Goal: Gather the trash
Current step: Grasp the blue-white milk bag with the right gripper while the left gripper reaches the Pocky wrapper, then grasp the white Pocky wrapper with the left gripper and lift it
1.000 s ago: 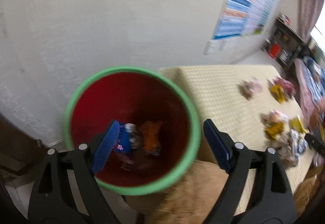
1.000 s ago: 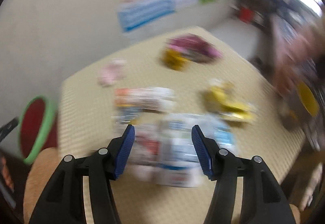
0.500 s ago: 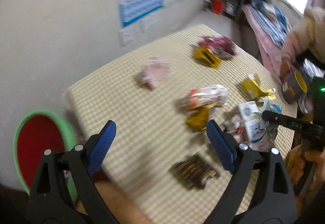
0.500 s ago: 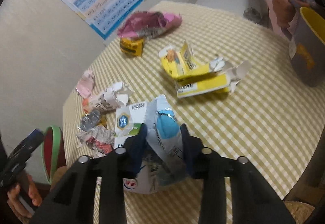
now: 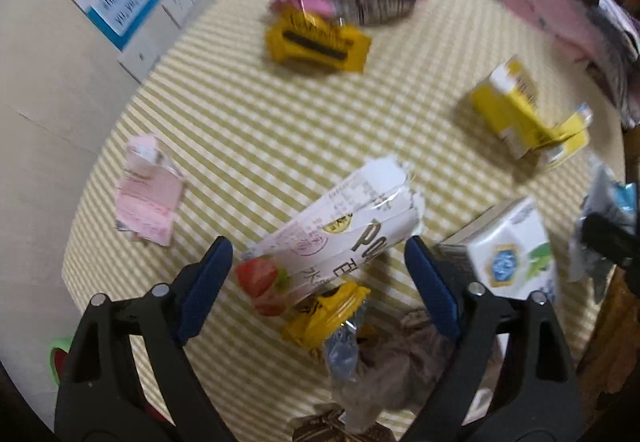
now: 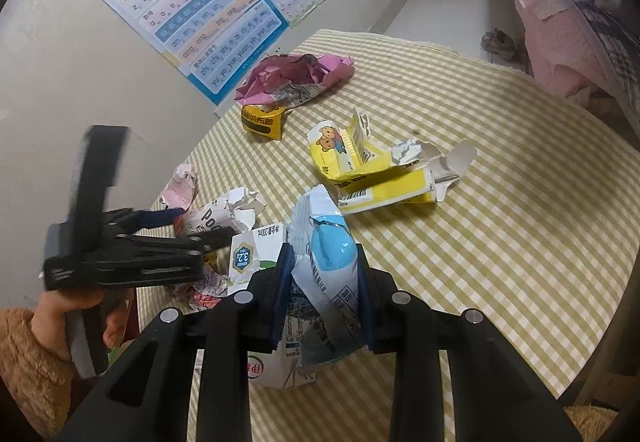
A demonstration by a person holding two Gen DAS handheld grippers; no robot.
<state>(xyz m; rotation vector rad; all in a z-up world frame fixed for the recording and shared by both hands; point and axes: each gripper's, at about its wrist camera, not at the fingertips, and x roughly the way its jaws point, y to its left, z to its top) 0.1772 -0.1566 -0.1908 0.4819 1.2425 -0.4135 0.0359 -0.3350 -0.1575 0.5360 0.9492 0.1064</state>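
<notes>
Right gripper [image 6: 325,294] clamped on blue-white wrapper [image 6: 328,266], not yet binned. Left gripper [image 5: 316,282] jaws apart, just narrowing, strawberry wrapper [image 5: 340,234] between pads, not pressed. Many wrappers left ahead on checked table [image 6: 520,242]; yellow carton [image 6: 372,169] farther out. Much remains.

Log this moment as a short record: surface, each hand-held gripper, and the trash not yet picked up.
surface: table with checked cloth
right hand-held gripper: shut on the blue and white wrapper
left hand-held gripper: open, jaws just narrowing, over the white strawberry wrapper, not gripping it
beside the held wrapper: white milk carton
left on the table: pink bag, small yellow packet, torn yellow box, pink paper
</notes>
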